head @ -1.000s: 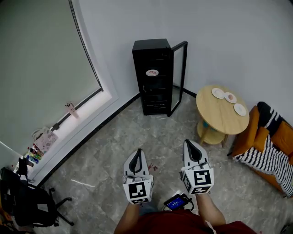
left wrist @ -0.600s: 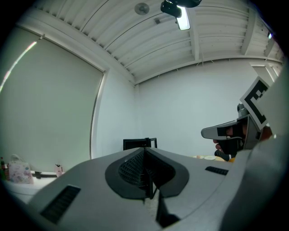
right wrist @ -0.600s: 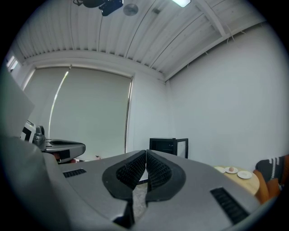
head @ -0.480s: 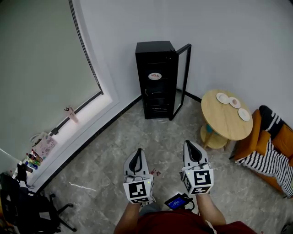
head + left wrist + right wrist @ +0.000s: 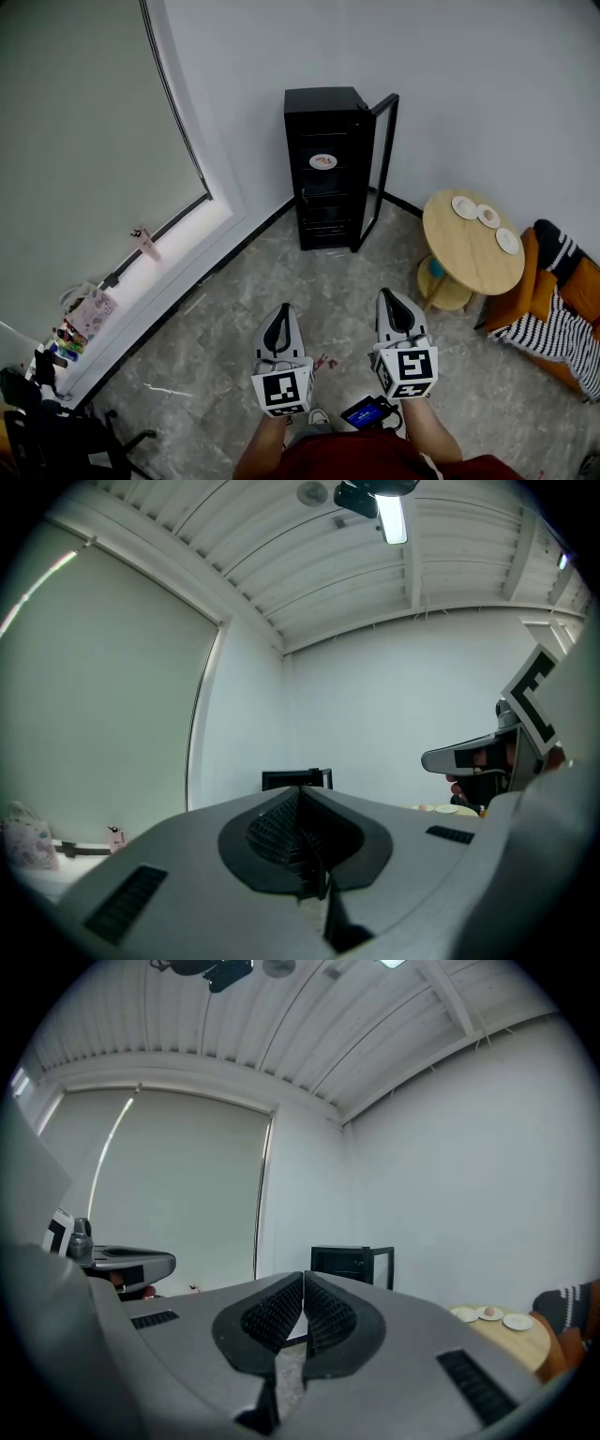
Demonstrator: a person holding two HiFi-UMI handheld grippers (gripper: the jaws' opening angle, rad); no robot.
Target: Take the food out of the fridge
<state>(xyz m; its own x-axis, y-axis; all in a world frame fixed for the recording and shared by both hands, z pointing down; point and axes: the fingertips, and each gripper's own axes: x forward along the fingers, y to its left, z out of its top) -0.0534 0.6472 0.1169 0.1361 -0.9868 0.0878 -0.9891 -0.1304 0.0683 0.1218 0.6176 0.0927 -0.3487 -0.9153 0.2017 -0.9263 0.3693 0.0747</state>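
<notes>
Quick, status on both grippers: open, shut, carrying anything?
Left gripper: closed, jaws together, holding nothing.
Right gripper: closed, jaws together, holding nothing.

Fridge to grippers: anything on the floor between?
Nothing: the head view shows bare floor from the left gripper and right gripper to the open fridge.

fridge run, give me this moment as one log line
fridge: open, plate inside | left gripper: jaws shut, empty | right gripper: jaws shut, empty | stage: both short of fridge, nothing taken
</notes>
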